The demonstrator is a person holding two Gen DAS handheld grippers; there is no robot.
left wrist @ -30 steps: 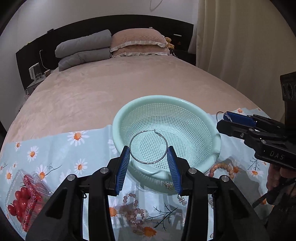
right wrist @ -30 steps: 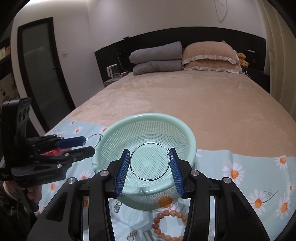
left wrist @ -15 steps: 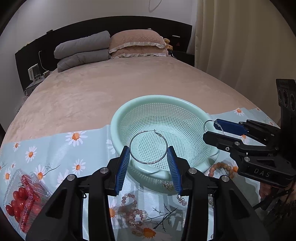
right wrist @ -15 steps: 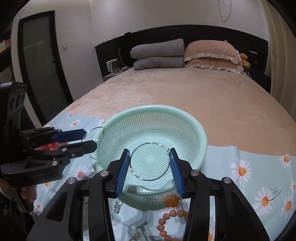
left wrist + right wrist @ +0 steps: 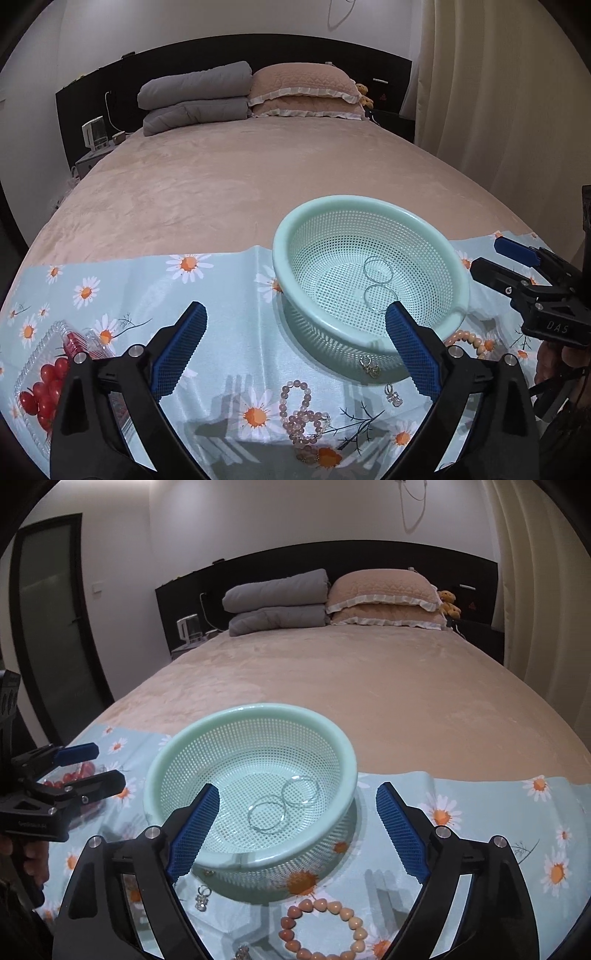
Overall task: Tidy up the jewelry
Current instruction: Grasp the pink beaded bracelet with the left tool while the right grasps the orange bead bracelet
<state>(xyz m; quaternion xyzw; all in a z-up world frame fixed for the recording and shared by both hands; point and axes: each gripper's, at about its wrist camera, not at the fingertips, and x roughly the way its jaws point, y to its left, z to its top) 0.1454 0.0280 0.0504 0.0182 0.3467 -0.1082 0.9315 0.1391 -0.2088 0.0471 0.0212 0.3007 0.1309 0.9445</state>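
Two thin silver wire hoop earrings (image 5: 282,805) now lie side by side on the mesh floor of the pale green perforated plastic basket (image 5: 162,760), released from the grippers that pinched one each half a second ago. The left gripper (image 5: 295,352) and the right gripper (image 5: 295,827) both stand with blue ribbed pads spread wide and nothing between them. In the right wrist view the hoops rest just ahead of and between the fingertips, the nearer hoop (image 5: 266,817) close to the left-hand pad (image 5: 192,830); in the left wrist view they sit just beyond the right-hand pad (image 5: 412,354).

The earring pair appears sorted, and the rest looks still to be gathered. A pink round-bead bracelet (image 5: 303,417) lies on the daisy-print light blue cloth (image 5: 221,302) between the left gripper's fingers, small sparkly stud earrings (image 5: 392,394) near its right-hand pad. A peach heart-bead bracelet (image 5: 323,930) lies below and between the right gripper's fingers.

Legible writing: "DAS" on the body of the right gripper as seen from the left wrist camera. Lettering on the left gripper's body in the other view is too small to read.
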